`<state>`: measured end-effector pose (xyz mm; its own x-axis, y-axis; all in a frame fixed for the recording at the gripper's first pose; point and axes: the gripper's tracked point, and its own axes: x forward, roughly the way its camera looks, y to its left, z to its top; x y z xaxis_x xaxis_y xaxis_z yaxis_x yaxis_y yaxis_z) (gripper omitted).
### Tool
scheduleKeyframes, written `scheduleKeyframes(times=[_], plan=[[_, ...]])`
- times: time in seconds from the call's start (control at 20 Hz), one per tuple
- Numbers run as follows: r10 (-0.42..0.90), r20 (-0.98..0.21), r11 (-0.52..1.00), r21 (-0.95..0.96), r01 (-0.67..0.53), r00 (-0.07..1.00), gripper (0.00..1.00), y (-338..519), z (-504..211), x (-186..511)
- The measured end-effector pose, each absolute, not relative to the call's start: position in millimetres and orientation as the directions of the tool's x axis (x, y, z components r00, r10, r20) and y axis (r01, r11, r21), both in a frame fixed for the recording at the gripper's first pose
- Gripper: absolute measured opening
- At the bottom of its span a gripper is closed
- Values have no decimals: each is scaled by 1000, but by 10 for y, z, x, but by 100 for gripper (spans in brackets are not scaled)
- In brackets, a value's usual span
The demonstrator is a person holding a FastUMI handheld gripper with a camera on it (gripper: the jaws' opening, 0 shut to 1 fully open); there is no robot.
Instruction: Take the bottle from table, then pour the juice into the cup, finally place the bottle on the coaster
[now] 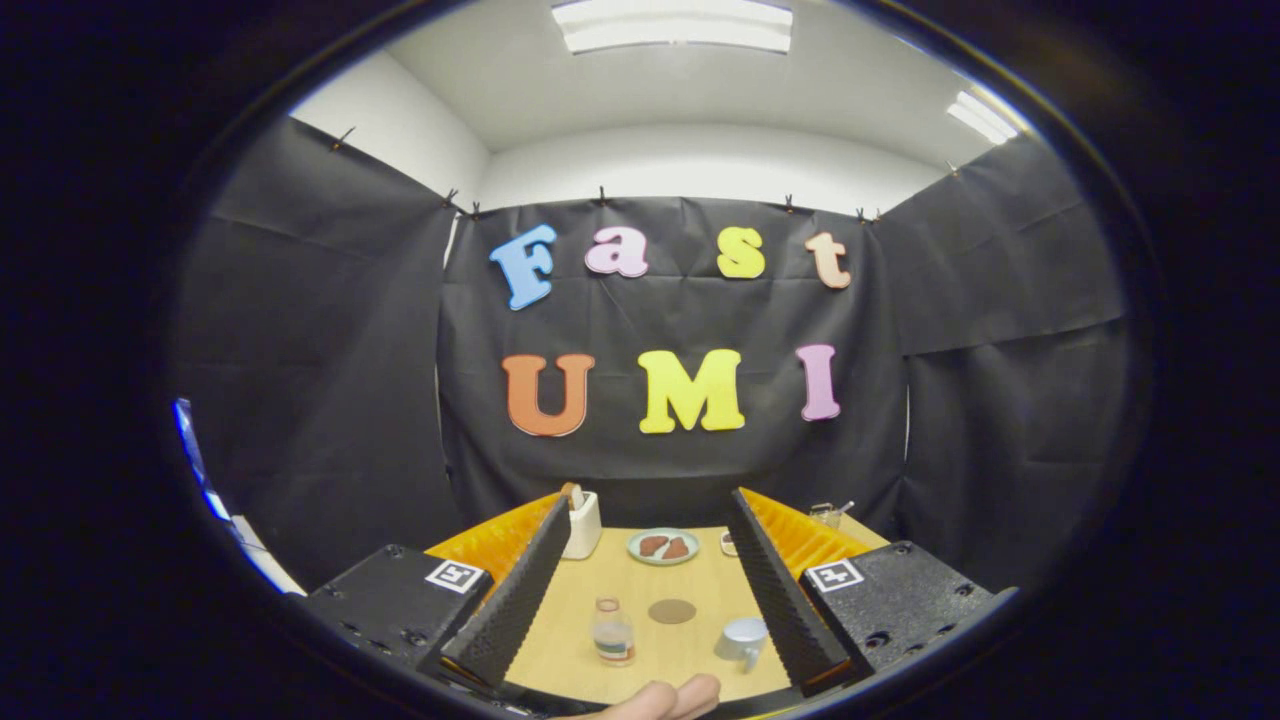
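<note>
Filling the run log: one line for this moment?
stage: before pickup | gripper: open, holding nothing | bottle: upright on table | cup, coaster: ahead

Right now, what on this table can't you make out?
- Juice level in the bottle: too small in the gripper view.
- Inside of the cup: partly behind the open gripper's right finger.
- Food on the plate: too small to name.
- Container contents: behind the left finger.

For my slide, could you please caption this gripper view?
Open claw above the table, framing bottle, coaster and cup before the grasp.
</note>
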<state>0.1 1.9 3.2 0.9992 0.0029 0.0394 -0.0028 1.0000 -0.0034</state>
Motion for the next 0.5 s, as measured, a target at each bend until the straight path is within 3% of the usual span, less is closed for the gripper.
scheduleKeyframes(times=[0.5], plan=[[-5,31,1000,31,4,1000,100,-6,-378,179]])
